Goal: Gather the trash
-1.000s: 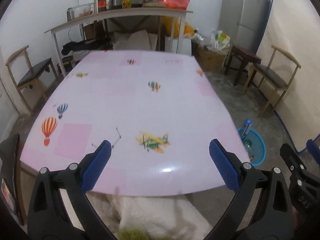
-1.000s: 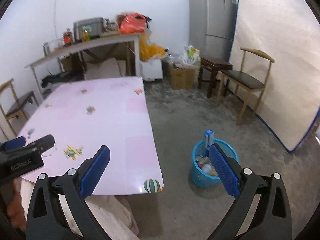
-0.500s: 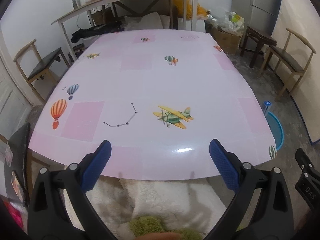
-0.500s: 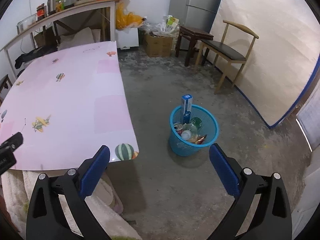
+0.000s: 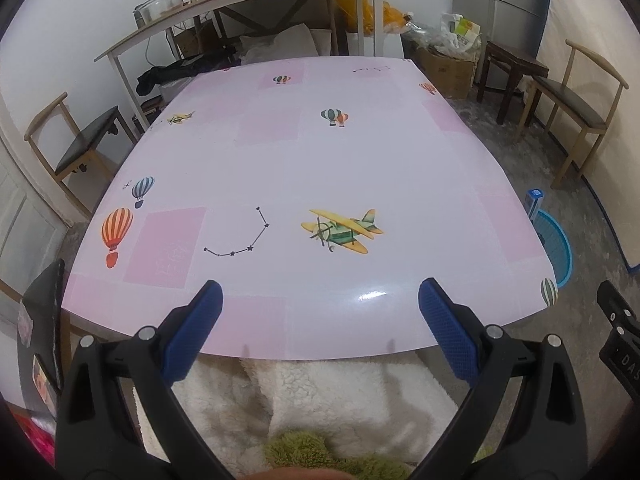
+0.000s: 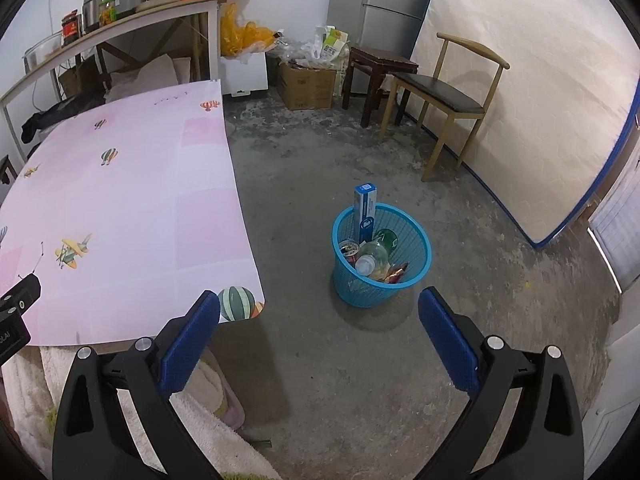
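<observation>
Both my tongs gape wide, empty: left gripper (image 5: 320, 312) over the pink table (image 5: 304, 160), right gripper (image 6: 320, 316) near the blue trash basket (image 6: 382, 264).

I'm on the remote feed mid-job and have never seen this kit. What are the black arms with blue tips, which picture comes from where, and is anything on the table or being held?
There is no robot here. A person holds a two-finger gripper in each hand, and each carries a fisheye camera looking forward along its fingers. The black arms with blue pads are those fingers.

The left wrist view shows the left gripper over the near edge of the pink table. Only printed planes and balloons show on it; no trash.

The right wrist view shows the right gripper above the floor, facing the blue basket, which holds a bottle, a can, wrappers and an upright blue box.

Both grippers are open and hold nothing.
</observation>
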The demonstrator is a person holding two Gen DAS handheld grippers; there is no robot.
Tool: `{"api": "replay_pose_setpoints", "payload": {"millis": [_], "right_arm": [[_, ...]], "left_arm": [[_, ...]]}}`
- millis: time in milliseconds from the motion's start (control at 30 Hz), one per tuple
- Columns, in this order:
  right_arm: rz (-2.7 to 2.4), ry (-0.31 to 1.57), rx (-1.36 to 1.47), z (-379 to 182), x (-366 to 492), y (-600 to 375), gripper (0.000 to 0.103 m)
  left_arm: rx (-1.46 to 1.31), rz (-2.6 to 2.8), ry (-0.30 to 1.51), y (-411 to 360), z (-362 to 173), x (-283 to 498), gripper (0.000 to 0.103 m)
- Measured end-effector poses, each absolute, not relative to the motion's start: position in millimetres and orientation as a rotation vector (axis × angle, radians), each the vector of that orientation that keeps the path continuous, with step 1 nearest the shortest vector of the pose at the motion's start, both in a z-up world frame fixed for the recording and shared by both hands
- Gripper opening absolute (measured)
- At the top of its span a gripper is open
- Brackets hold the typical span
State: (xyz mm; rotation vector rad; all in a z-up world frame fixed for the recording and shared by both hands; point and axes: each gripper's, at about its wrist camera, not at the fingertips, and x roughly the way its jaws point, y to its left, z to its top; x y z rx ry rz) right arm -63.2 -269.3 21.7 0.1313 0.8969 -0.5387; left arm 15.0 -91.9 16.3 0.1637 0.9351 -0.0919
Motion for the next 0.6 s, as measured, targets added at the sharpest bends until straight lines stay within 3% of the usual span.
{"api": "replay_pose_setpoints", "payload": {"millis": [600], "right_arm": [[-0.549, 0.895, 0.137, 18.8, -66.3, -269.5, 0.096]], "left_arm": [[0.184, -0.097, 0.935, -98.4, 16.0, 11.1, 0.094]]}}
